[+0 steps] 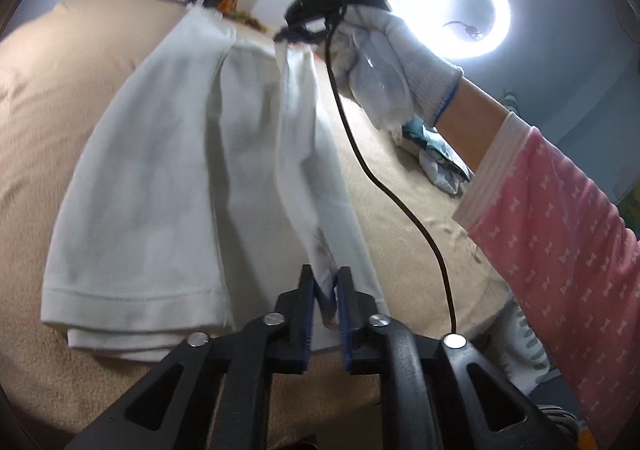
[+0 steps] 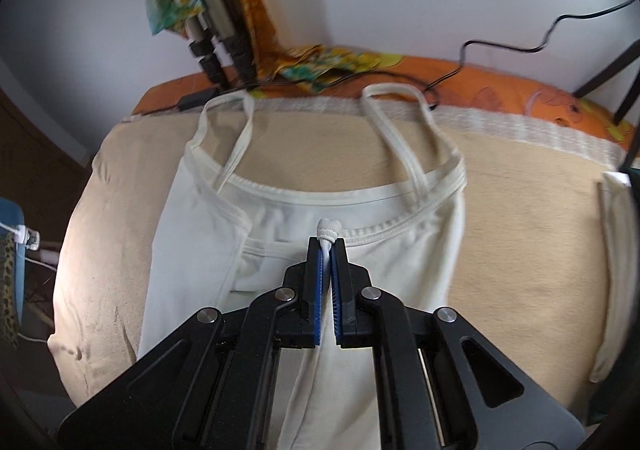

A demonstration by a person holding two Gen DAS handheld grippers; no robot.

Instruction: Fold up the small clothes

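A white top point(image 2: 352, 218) with thin shoulder straps lies spread on a beige blanket point(image 2: 520, 186) that fills the middle of the right wrist view. Its two straps point(image 2: 400, 122) loop toward the upper part of the frame, where an orange patterned sheet point(image 2: 500, 86) runs along the wall and a black cable point(image 2: 520, 46) trails across it.

The right claw point(image 2: 327, 246) sits at the centre of that frame, just below the top's neckline. Its blue-padded jaws are closed on a pinch of the white cloth, which bunches into a small knob above the fingertips, while a lifted fold runs down between the jaws toward the bottom edge.

In the left wrist view the top point(image 1: 168, 170) fills the left and middle of the frame, already doubled over, its hem lying in layers at lower left. The left claw point(image 1: 326, 286) is at bottom centre, its jaws closed on a raised edge of the cloth. That edge stretches as a taut ridge up to the right claw point(image 1: 298, 36) at upper centre, which is held by a hand point(image 1: 384, 62) in a white glove, with a pink patterned sleeve point(image 1: 568, 258) reaching in from the right. A bright ring lamp point(image 1: 456, 10) glows at upper right, and a crumpled pile of other clothes point(image 1: 440, 158) lies on the blanket point(image 1: 40, 98) at right of centre.
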